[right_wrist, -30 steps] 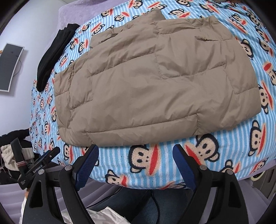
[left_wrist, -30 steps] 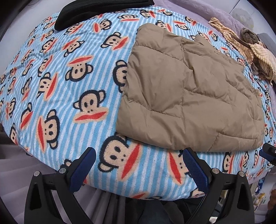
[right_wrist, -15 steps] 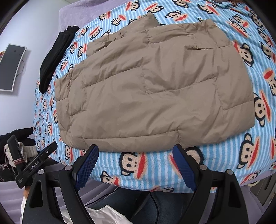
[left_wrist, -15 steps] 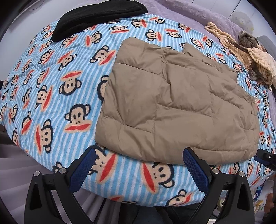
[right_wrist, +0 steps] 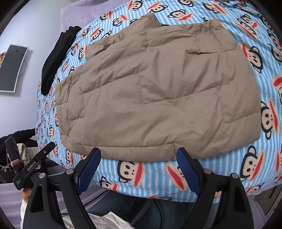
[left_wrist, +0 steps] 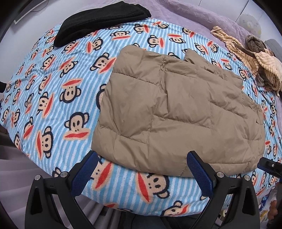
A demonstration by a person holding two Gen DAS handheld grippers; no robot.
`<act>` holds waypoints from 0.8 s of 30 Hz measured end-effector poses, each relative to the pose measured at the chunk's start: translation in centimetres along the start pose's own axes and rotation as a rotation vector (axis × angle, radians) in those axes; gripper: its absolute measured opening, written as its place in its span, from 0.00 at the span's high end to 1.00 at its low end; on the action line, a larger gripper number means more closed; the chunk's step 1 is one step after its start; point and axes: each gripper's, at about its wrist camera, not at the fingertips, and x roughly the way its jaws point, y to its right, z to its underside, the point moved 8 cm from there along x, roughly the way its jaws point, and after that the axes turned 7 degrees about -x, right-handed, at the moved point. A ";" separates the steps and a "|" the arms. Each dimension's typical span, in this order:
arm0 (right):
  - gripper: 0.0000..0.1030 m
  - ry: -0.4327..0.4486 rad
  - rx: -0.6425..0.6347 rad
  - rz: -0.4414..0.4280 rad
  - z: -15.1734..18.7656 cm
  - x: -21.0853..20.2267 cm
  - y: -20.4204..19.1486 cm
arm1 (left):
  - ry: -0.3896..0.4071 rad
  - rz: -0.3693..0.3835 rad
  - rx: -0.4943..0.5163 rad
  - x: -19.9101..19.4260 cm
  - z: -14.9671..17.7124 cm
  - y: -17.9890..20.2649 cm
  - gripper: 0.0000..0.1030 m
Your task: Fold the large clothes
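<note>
A tan quilted puffer jacket (left_wrist: 178, 114) (right_wrist: 155, 91) lies flat and folded on a blue-striped monkey-print blanket (left_wrist: 52, 91) (right_wrist: 264, 158). My left gripper (left_wrist: 142, 169) is open, its blue fingertips right at the jacket's near hem, nothing between them. In the right wrist view my right gripper (right_wrist: 139, 163) is also open and empty at the near hem. The left gripper's body (right_wrist: 28, 169) shows at the lower left there.
A folded black garment (left_wrist: 98, 19) (right_wrist: 56, 58) lies at the blanket's far side. Crumpled striped beige clothes (left_wrist: 253, 61) sit at the far right. A purple cover (left_wrist: 185, 10) lies beyond. White fabric (right_wrist: 98, 222) shows below the right gripper.
Both grippers have moved in toward the jacket's near hem, which now sits lower and closer to the fingertips. The jacket itself has not moved; both stay open.
</note>
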 end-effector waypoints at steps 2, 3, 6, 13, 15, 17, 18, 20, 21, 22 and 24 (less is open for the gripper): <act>0.13 0.004 0.001 0.000 -0.5 0.4 -0.7 | 0.000 -0.002 0.000 0.5 -1.0 -0.9 0.02; 0.13 0.009 0.003 0.000 -0.8 0.6 -1.1 | -0.003 0.001 0.000 0.8 -1.5 -1.4 0.02; 0.13 0.021 0.035 0.019 -1.6 1.3 -1.9 | -0.018 0.022 0.012 2.4 -3.2 -2.9 0.02; 0.18 0.067 0.067 0.053 -3.9 3.2 -4.1 | -0.049 0.096 0.058 7.2 -8.4 -6.5 0.02; 0.40 0.089 0.065 0.065 -5.0 3.8 -4.6 | -0.082 0.155 0.055 8.8 -9.4 -7.1 0.02; 0.64 0.093 0.059 0.080 -6.1 4.6 -4.8 | -0.137 0.235 0.051 10.6 -10.0 -7.3 0.02; 0.69 0.097 0.054 0.079 -6.6 5.0 -5.0 | -0.159 0.262 0.054 11.4 -10.1 -7.2 0.02; 0.74 0.112 0.029 0.082 -7.8 5.7 -5.5 | -0.216 0.325 0.071 13.2 -10.3 -6.6 0.02; 0.74 0.117 0.015 0.089 -8.4 6.0 -5.7 | -0.236 0.352 0.075 13.9 -10.2 -6.3 0.02; 0.74 0.121 0.001 0.099 -8.9 6.3 -5.9 | -0.259 0.385 0.081 14.6 -10.2 -5.8 0.02; 0.74 0.132 -0.026 0.124 -9.9 6.7 -6.1 | -0.287 0.436 0.100 15.4 -10.1 -4.7 0.02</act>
